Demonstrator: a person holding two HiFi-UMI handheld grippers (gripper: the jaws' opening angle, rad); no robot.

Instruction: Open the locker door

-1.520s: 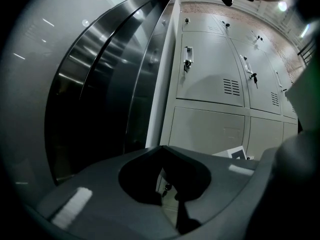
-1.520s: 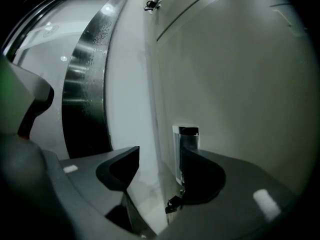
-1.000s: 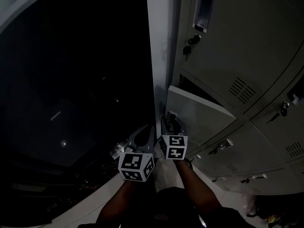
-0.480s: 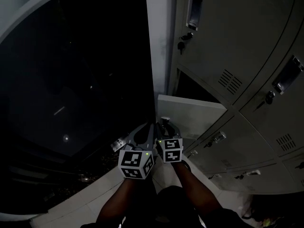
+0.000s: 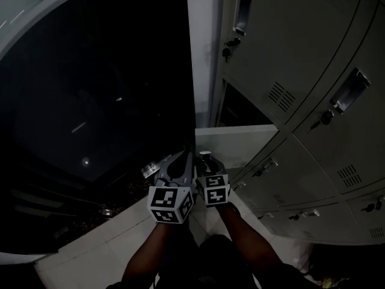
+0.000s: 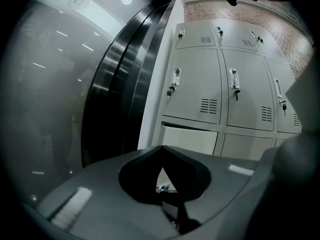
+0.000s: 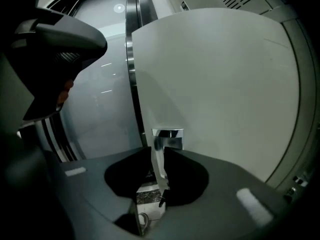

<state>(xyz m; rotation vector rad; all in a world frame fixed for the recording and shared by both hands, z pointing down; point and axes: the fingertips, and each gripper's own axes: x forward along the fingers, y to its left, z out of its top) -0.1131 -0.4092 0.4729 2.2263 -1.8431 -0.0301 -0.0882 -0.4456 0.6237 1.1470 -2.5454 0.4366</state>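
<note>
Smooth, matt, pale-grey painted metal locker door (image 7: pixel 215 84) with a shiny chrome handle (image 7: pixel 167 135). Left gripper (image 6: pixel 161 151) and right gripper (image 7: pixel 159 159) look like matt dark plastic. Glossy dark glass wall (image 5: pixel 90 101); rough brick wall (image 6: pixel 285 29).

A: Locker door (image 7: pixel 215 84), colour?
B: Plain pale grey, no pattern. Its handle (image 7: pixel 167 139) is bright chrome.
A: Lockers (image 6: pixel 215 89) alongside?
B: Same pale grey, with rows of dark vent slots. The wall (image 6: pixel 240 21) above them shows a reddish-brown brick pattern.
A: Marker cubes (image 5: pixel 170 205)?
B: White faces with black square-block patterns.
A: Floor (image 5: pixel 108 245)?
B: Pale grey-white tile. The glass panel (image 5: pixel 90 101) beside it reads near black.
</note>
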